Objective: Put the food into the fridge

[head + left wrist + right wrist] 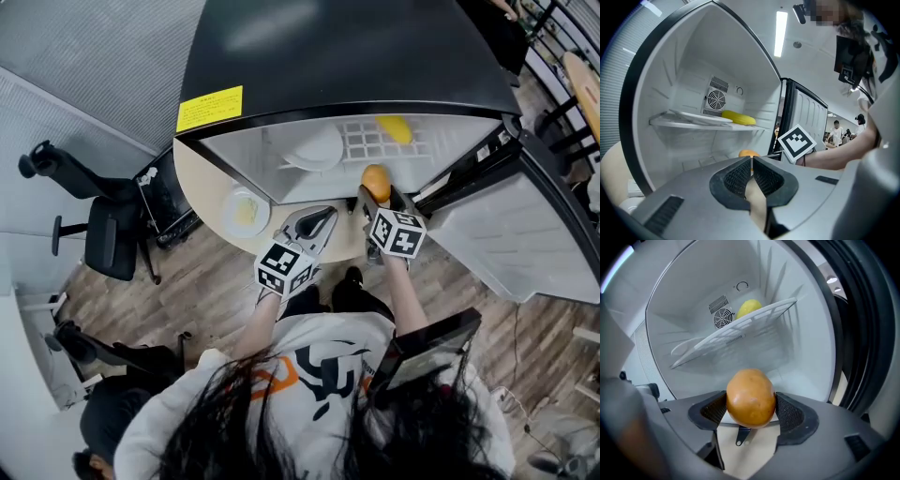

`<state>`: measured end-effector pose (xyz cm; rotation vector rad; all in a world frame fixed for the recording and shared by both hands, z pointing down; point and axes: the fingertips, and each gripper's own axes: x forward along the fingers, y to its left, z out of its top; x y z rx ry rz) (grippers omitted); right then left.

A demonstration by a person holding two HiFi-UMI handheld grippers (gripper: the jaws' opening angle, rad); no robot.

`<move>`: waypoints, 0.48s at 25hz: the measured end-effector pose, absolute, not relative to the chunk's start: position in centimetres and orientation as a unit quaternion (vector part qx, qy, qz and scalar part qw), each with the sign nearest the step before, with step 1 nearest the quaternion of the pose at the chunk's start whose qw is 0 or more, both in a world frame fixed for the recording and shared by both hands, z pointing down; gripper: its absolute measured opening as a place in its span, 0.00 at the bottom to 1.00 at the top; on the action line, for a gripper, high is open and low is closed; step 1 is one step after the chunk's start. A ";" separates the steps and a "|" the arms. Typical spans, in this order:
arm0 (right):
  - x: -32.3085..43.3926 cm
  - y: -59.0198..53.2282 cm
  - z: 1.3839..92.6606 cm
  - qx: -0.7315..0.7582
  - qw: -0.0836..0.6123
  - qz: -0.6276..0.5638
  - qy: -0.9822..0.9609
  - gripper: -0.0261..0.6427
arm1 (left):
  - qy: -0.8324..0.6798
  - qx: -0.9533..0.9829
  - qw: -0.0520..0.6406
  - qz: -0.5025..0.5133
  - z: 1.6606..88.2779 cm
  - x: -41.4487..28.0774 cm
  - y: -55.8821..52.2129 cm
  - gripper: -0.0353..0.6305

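A small black fridge [337,56] stands open, its white inside facing me. My right gripper [751,409] is shut on an orange-brown potato [750,397], held at the fridge mouth below the wire shelf [740,329]; the potato [376,182] shows at the opening in the head view. A yellow food item [749,308] lies on that shelf, beside a white plate [701,117]. My left gripper [752,176] is shut with nothing between its pads, just outside the fridge and left of the right gripper [375,199].
The fridge door [525,225] hangs open at the right. A round beige table [202,192] under the fridge carries a small plate with yellow food [246,212]. Black office chairs [103,225] stand at the left on the wood floor.
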<state>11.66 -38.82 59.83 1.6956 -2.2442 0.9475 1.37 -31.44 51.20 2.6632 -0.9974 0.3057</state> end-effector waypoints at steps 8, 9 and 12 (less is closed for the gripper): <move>12.2 -42.3 60.3 0.593 0.131 0.241 -0.757 0.53 | -0.360 0.915 0.143 0.115 51.2 -0.1 -31.0 0.08; 12.4 -42.6 60.5 0.595 0.137 0.236 -0.756 0.53 | -0.362 0.914 0.144 0.116 51.3 -0.2 -31.0 0.08; 12.9 -43.9 61.1 0.600 0.148 0.225 -0.753 0.53 | -0.362 0.913 0.144 0.119 51.6 -0.5 -30.9 0.08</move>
